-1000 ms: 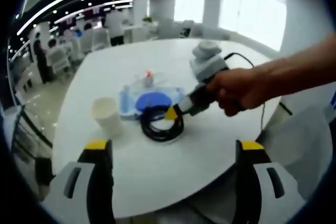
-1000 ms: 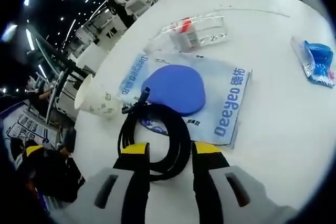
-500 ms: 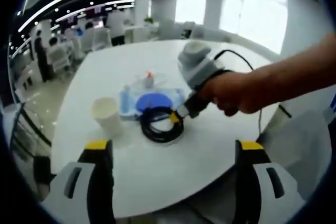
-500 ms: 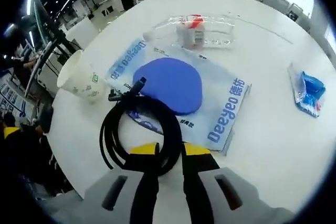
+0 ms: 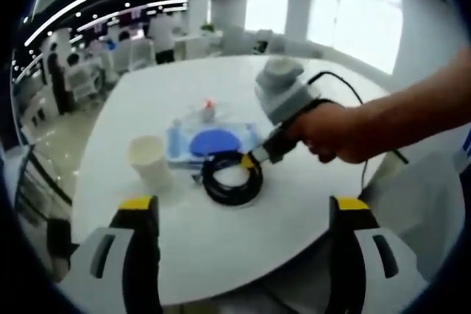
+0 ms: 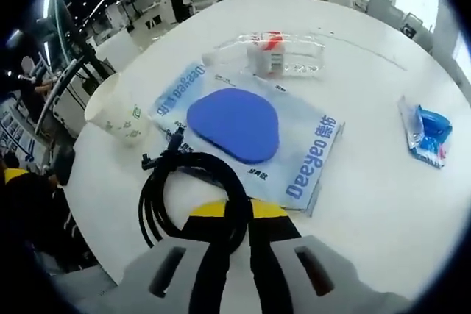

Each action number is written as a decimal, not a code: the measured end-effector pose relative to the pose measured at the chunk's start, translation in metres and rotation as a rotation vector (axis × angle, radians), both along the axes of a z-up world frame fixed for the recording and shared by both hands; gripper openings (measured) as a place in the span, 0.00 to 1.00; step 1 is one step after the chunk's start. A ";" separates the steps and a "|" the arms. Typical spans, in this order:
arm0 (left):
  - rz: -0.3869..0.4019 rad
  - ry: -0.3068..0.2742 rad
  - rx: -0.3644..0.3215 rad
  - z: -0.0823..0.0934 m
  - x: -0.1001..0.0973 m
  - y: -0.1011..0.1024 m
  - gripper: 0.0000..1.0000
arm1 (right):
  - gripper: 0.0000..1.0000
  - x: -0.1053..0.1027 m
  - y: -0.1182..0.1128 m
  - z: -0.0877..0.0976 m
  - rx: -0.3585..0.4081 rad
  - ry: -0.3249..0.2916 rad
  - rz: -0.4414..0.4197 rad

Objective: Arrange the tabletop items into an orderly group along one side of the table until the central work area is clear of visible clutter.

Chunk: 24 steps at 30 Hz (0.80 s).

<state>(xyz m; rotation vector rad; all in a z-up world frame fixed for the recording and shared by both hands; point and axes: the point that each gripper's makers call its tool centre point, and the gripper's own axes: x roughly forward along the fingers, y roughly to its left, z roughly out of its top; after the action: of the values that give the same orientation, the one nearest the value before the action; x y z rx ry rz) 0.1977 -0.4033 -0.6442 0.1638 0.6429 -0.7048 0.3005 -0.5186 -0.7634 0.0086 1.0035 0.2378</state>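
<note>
1. Right gripper (image 6: 234,215): yellow-tipped jaws are clamped on the near strand of the coiled black cable (image 6: 193,193), which lies on the round white table (image 6: 368,204).
2. Coiled black cable: in the right gripper view its plug ends point toward 11 o'clock, close to the white paper cup (image 6: 118,112).
3. Left gripper (image 5: 243,215): jaws stand wide apart, gripping nothing, above the near table edge (image 5: 221,270).
4. White paper cup: in the left gripper view it (image 5: 149,161) stands upright at 9 o'clock from the cable (image 5: 232,176).
5. Flat blue-and-white printed packet (image 6: 294,159): lies just beyond the cable at 12 o'clock, and the round blue pad (image 6: 234,124) rests on it.
6. Clear plastic bottle with red cap (image 6: 272,53): lies on its side beyond the packet.
7. Small blue plastic-wrapped item (image 6: 427,134): lies well apart at 3 o'clock.
8. Person's hand (image 5: 331,134): in the left gripper view it holds the right gripper (image 5: 254,159) at the cable.
</note>
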 end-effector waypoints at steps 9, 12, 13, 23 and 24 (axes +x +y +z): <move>-0.003 0.006 0.002 -0.001 0.000 0.000 0.93 | 0.06 0.009 0.006 0.015 0.027 -0.060 0.026; -0.004 0.007 0.003 -0.002 0.000 0.000 0.93 | 0.06 0.014 0.008 0.018 0.028 -0.080 0.035; -0.005 0.006 0.004 -0.002 0.000 0.000 0.92 | 0.06 0.012 0.009 0.020 0.029 -0.085 0.036; -0.011 0.009 0.009 -0.003 -0.001 -0.001 0.92 | 0.06 0.012 0.022 0.055 0.054 -0.131 0.078; -0.012 0.009 0.009 -0.003 -0.001 -0.001 0.92 | 0.06 0.013 0.022 0.057 0.053 -0.135 0.082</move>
<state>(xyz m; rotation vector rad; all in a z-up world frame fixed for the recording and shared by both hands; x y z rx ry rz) 0.1966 -0.4043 -0.6468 0.1730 0.6546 -0.7142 0.3132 -0.4966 -0.7064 -0.0007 0.8634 0.3355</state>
